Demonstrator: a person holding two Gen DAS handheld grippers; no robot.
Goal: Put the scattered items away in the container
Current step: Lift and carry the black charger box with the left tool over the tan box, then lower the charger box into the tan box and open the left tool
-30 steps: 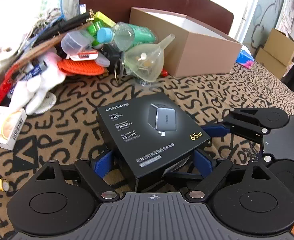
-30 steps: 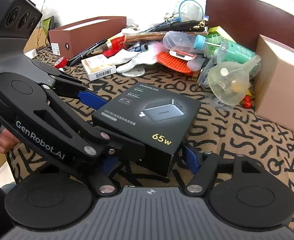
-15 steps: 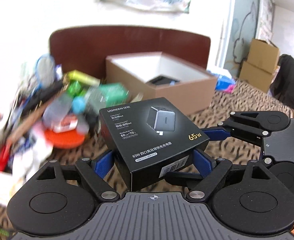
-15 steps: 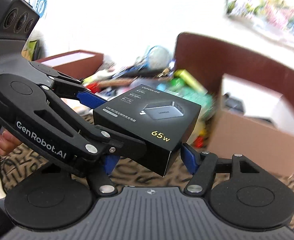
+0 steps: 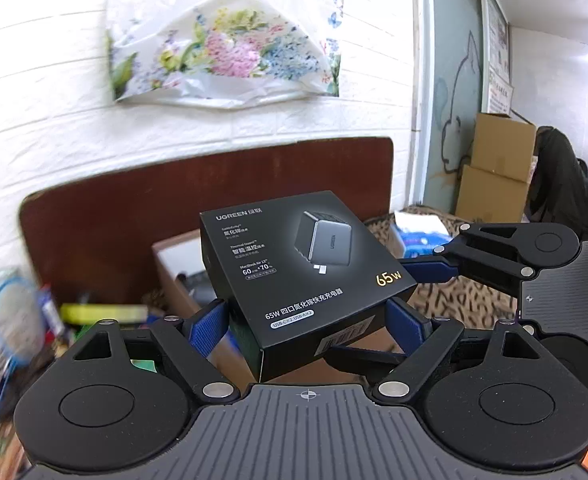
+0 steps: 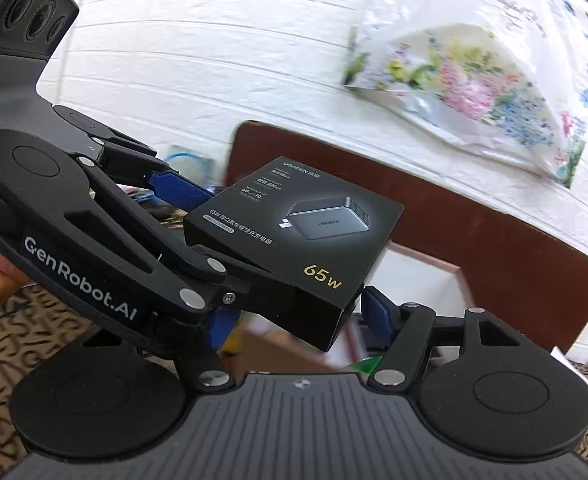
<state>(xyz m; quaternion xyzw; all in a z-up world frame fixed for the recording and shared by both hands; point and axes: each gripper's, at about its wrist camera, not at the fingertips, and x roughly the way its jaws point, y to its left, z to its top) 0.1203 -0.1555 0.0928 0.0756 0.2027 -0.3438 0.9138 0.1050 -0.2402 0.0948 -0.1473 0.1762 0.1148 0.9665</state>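
Note:
A black UGREEN 65W charger box (image 5: 302, 276) is held in the air by both grippers at once. My left gripper (image 5: 308, 326) is shut on its near corners. My right gripper (image 6: 298, 318) is shut on the same charger box (image 6: 294, 236) from the other side. The right gripper's fingers (image 5: 490, 252) show in the left wrist view, and the left gripper's fingers (image 6: 106, 216) show in the right wrist view. The open brown cardboard container (image 5: 174, 256) lies behind and below the box, mostly hidden; its white inside (image 6: 422, 280) shows in the right wrist view.
A blurred pile of scattered items (image 5: 26, 312) lies at the left on the letter-patterned tablecloth (image 5: 454, 300). A dark brown chair back (image 5: 106, 216) stands behind the container. A floral bag (image 5: 222, 48) hangs on the white brick wall. Cardboard boxes (image 5: 498, 168) are stacked at the right.
Both grippers have lifted the charger box off the table and carried it up and towards the cardboard container. The views have tilted upwards to the wall.

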